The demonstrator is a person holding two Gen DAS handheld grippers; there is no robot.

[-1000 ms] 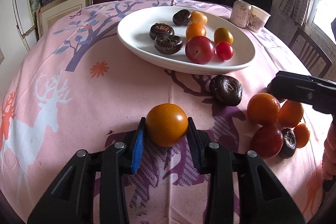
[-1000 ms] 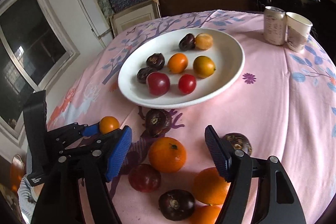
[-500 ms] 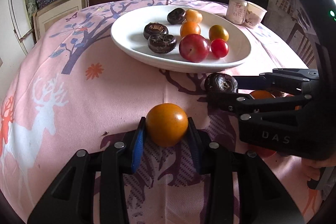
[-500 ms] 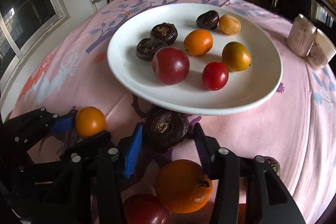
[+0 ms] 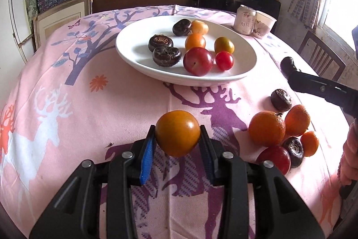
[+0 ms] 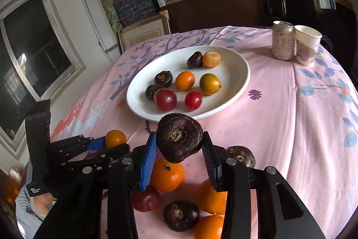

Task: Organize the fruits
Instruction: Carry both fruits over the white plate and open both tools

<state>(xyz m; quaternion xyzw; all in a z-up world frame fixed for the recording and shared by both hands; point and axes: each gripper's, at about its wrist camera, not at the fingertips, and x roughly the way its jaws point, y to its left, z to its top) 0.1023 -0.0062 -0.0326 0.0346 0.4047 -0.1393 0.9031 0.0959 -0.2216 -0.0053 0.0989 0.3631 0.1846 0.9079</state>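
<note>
My left gripper (image 5: 177, 145) is shut on an orange-yellow fruit (image 5: 177, 132), held just above the pink cloth, short of the white plate (image 5: 246, 55). The plate holds several fruits: dark water chestnuts, oranges, a red plum (image 5: 197, 61) and a red tomato. My right gripper (image 6: 179, 149) is shut on a dark water chestnut (image 6: 179, 137) and holds it raised above the loose fruit pile, near the plate's (image 6: 241, 73) front rim. The left gripper (image 6: 107, 145) with its fruit shows at the left of the right wrist view.
Loose oranges (image 5: 267, 128), a red plum (image 5: 275, 159) and dark chestnuts (image 5: 281, 99) lie on the cloth at the right. A drink can (image 6: 282, 40) and a paper cup (image 6: 307, 44) stand behind the plate. A chair (image 5: 322, 57) stands at the table's right edge.
My right gripper closed on the dark water chestnut by the plate and lifted it off the cloth. My left gripper kept hold of the orange-yellow fruit and rose slightly.
</note>
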